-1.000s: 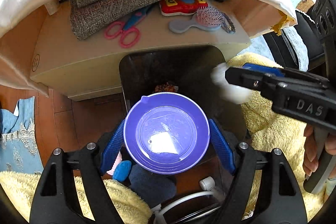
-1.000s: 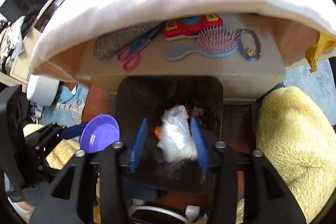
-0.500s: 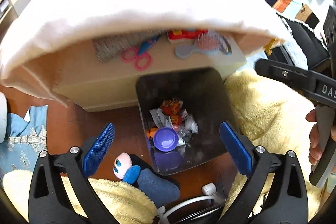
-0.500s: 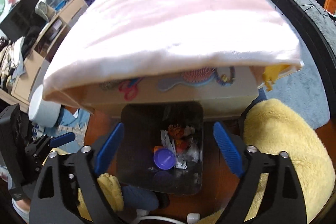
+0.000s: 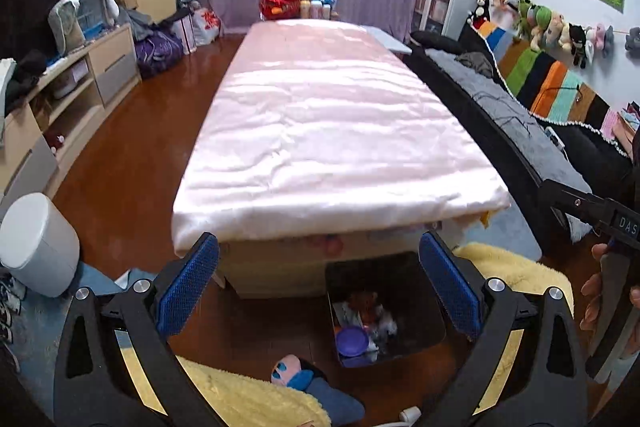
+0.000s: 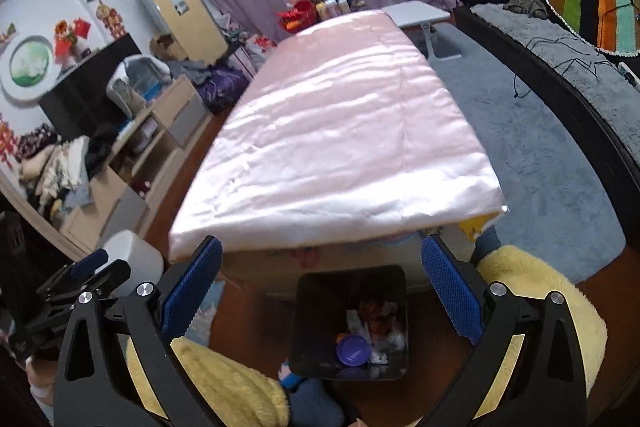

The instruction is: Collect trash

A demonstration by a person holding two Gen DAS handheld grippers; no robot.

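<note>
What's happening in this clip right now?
A person is collecting trash with two handheld grippers. Both the left gripper and right gripper are open and empty above the black trash bin on the floor by the pink-covered table. A purple bowl and crumpled wrappers lie inside.

Bin (image 6: 352, 323) on floor before table (image 6: 332, 131) — bowl (image 6: 353, 350) inside, among trash (image 6: 376, 323)
</note>
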